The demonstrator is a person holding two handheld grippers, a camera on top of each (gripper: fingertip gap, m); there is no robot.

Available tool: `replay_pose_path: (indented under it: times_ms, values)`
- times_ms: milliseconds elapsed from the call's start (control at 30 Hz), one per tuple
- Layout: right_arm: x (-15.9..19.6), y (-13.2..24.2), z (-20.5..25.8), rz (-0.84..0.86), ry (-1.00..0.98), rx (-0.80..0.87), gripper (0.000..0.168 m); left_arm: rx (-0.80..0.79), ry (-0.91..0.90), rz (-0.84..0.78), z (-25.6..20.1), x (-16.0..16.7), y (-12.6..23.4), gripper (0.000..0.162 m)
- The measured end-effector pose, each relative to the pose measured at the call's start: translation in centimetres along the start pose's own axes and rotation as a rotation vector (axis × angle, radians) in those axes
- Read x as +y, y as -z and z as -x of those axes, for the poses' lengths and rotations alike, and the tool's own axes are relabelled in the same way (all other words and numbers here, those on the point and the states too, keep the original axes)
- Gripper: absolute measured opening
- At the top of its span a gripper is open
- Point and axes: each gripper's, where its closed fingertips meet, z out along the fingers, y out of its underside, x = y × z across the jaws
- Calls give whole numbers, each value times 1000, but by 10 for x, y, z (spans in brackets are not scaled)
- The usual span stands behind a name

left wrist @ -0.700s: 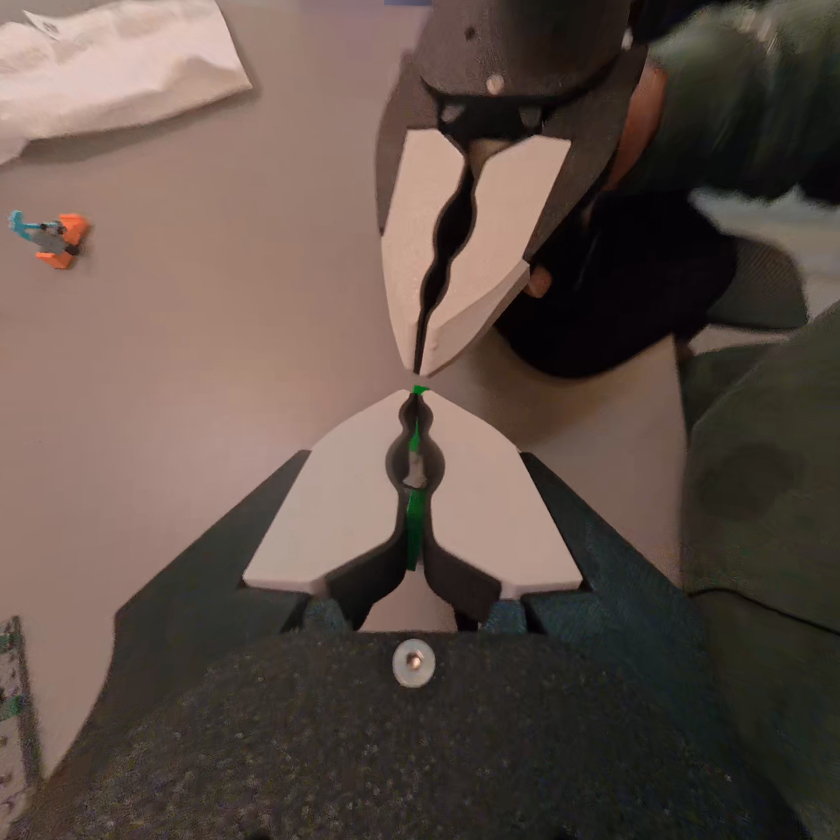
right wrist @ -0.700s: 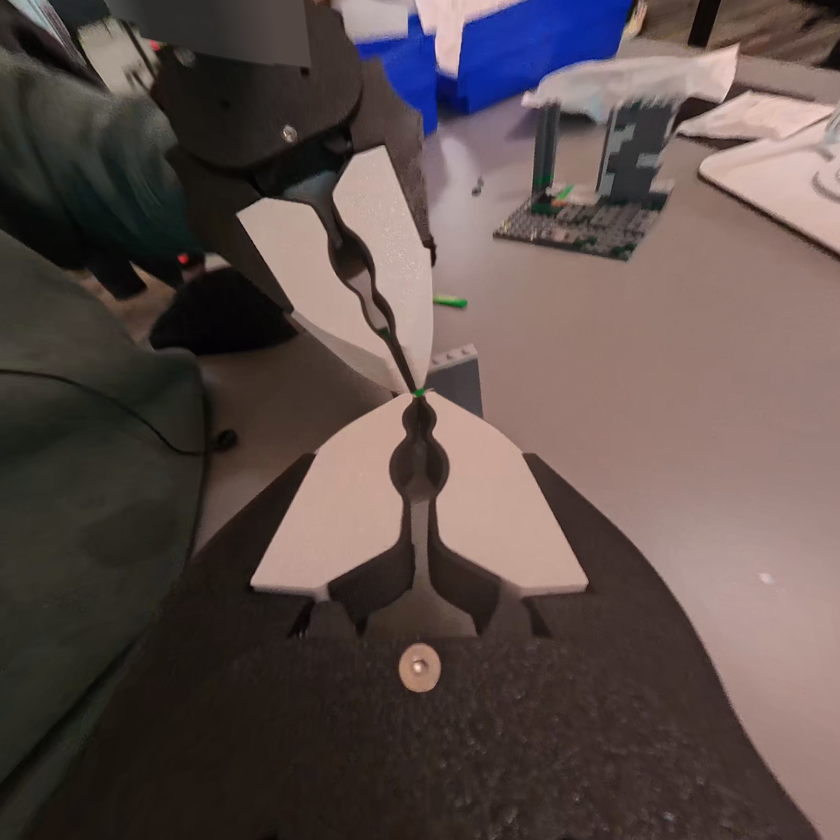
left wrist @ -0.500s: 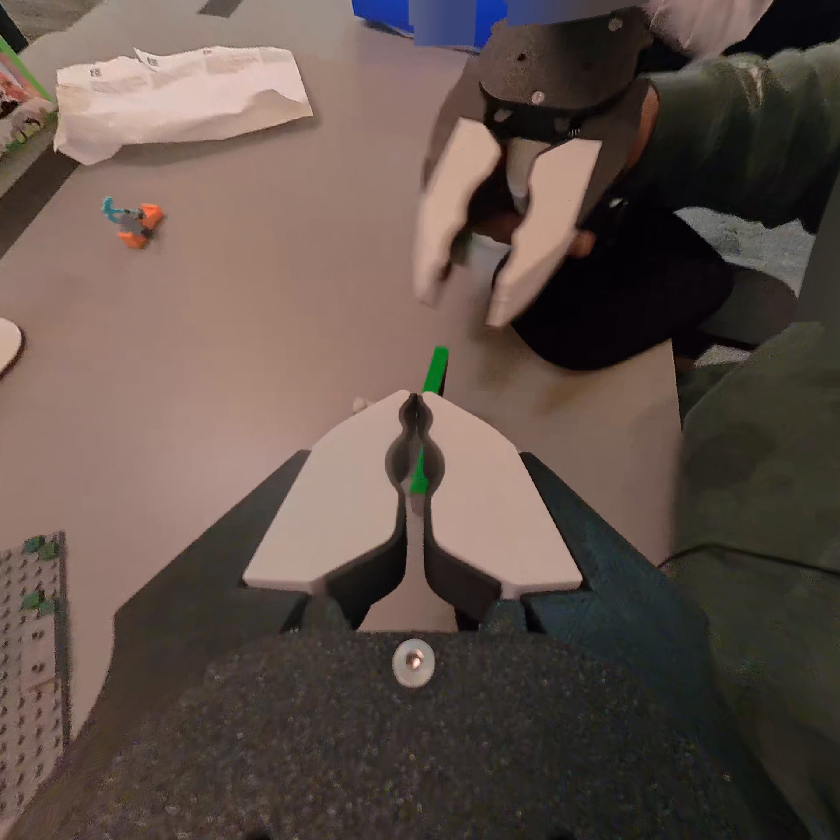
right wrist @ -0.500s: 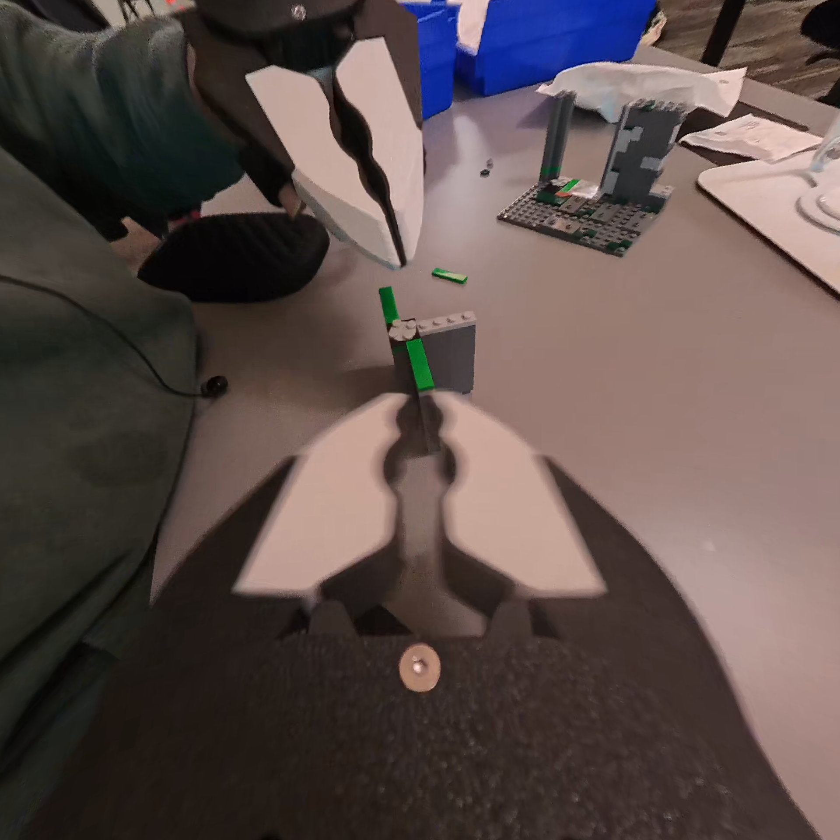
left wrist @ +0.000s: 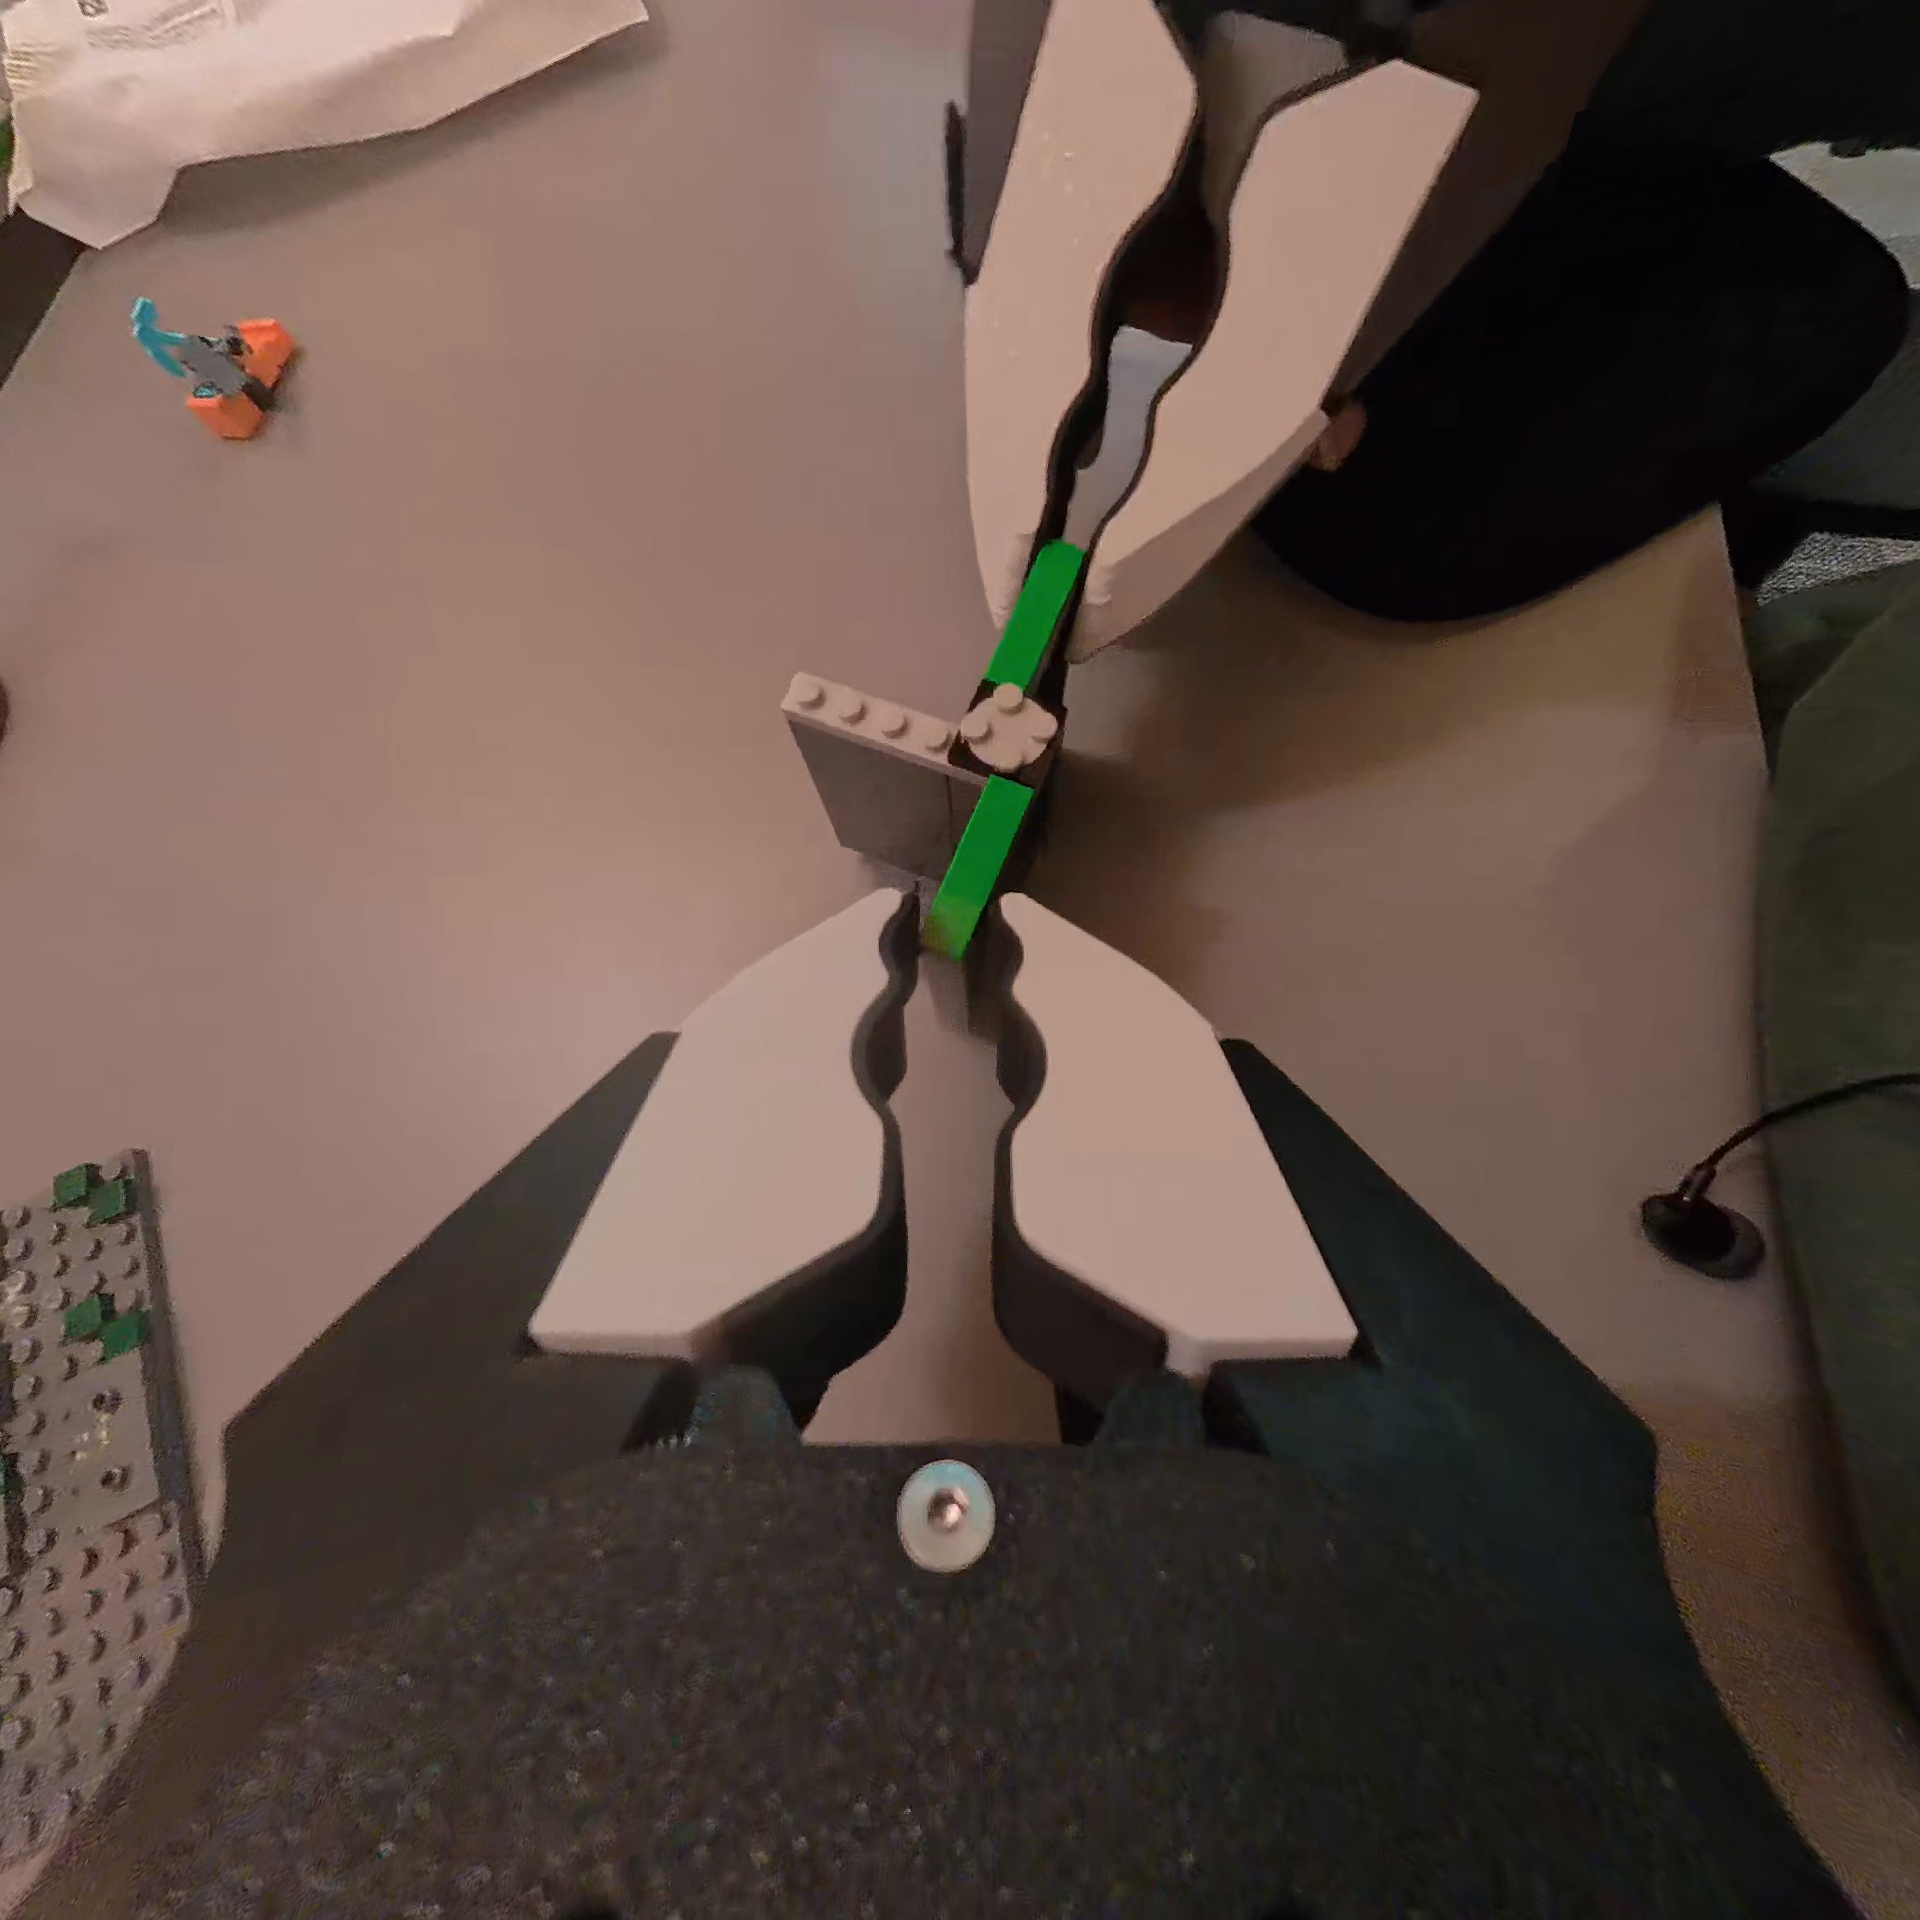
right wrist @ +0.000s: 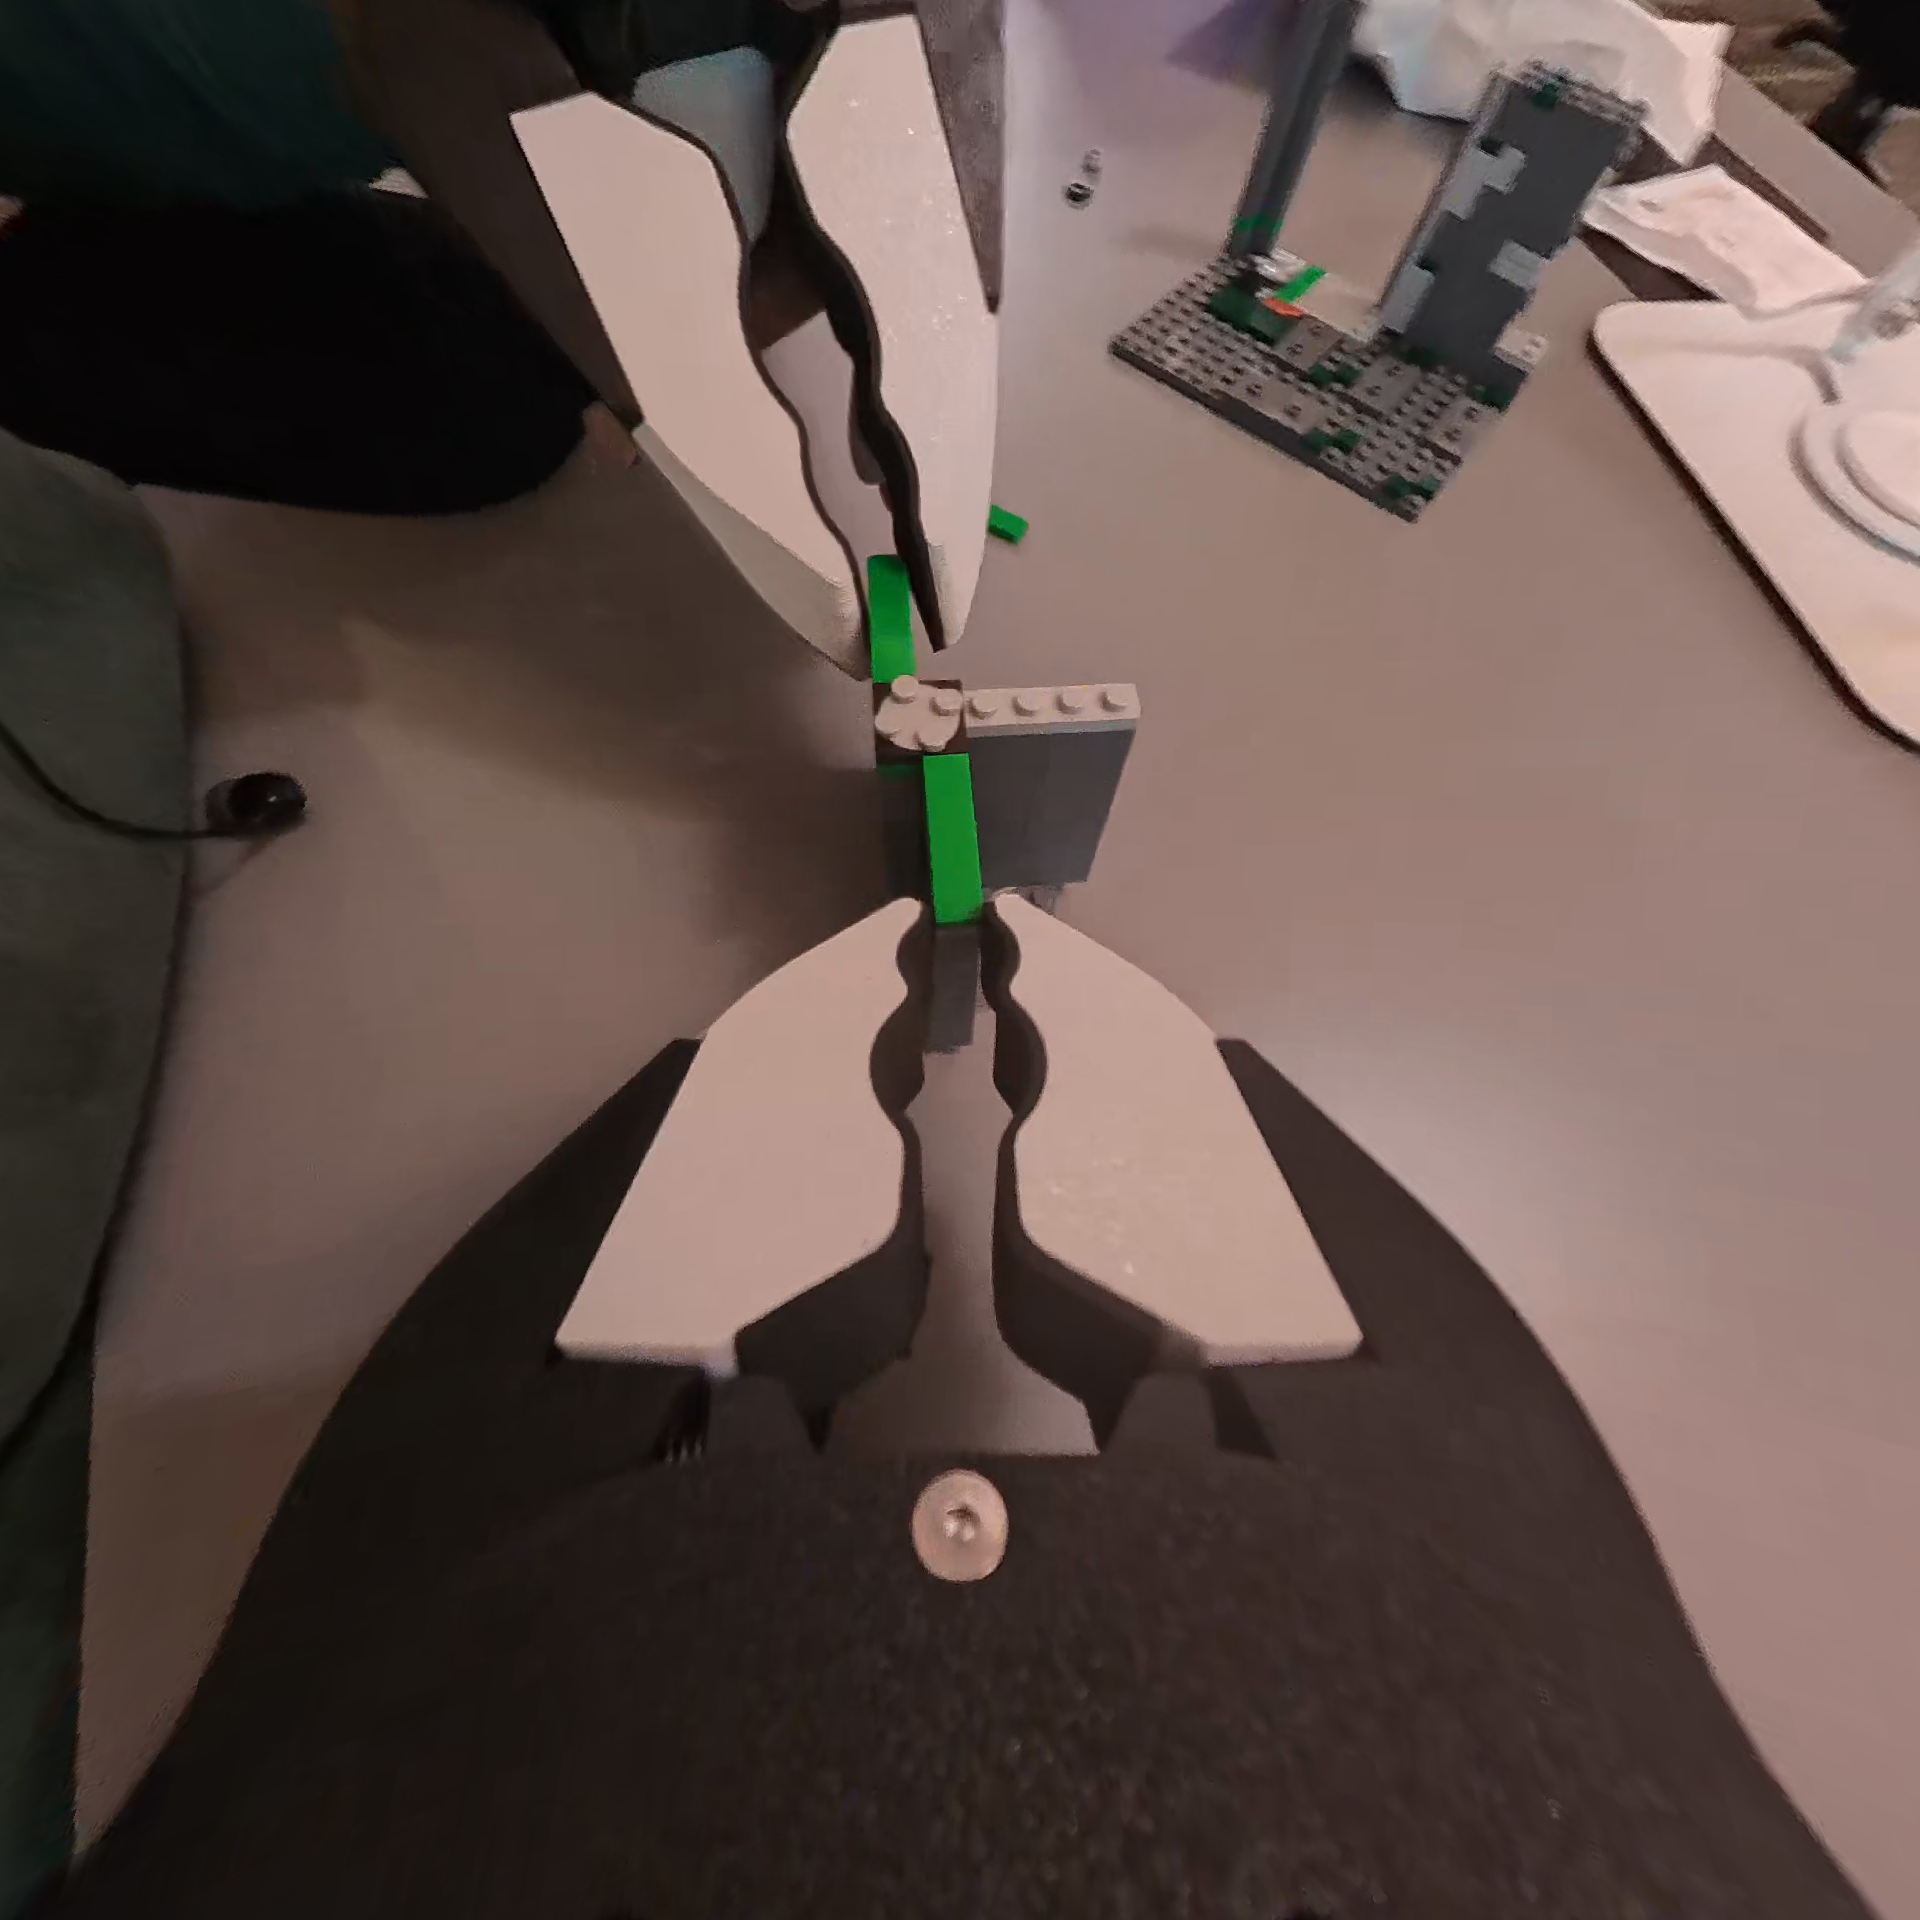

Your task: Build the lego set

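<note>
Both grippers, left [left wrist: 951, 914] and right [right wrist: 956, 914], reopened slightly, tips flanking green bar [left wrist: 982, 847] ends; grey wall [left wrist: 873, 779] assembly now standing on table [left wrist: 468, 727], released.

Glossy plastic green strip [left wrist: 1042, 615], matt grey table [left wrist: 520, 675], crinkled white paper [left wrist: 260, 83]

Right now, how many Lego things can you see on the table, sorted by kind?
Built pieces: 3 (grey-and-green wall, baseplate with towers, small orange-and-teal model)
Loose green piece: 1
Tiny dark loose piece: 1
Total: 5
</note>
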Motion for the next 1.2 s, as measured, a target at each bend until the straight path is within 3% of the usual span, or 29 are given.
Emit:
replay_pose_path:
  times_ms: [267, 533, 733, 933, 1067, 1167, 1200]
  values:
    - [-1, -5, 2, -12, -223, 250, 8, -75, -15, 25, 35, 0, -10, 17]
    - [-22, -14, 32, -102, -216, 65, 21, -198, 87, 3, 57, 4, -16, 21]
    - [-28, 10, 10, -127, -35, 39, 38, -60, 222, -125, 31, -2, 4, 23]
    - [-12, -7, -19, -69, 86, -89, 44, 72, 337, -252, 2, -16, 16, 26]
    - [-7, -25, -21, -32, 109, -185, 38, 85, 361, -299, -3, -22, 21, 29]
    - [-8, -29, -17, -29, 112, -196, 13, 71, 345, -313, -6, -23, 23, 31]
    - [-8, -30, -19, -26, 110, -167, 12, 62, 335, -312, -6, -22, 24, 32]
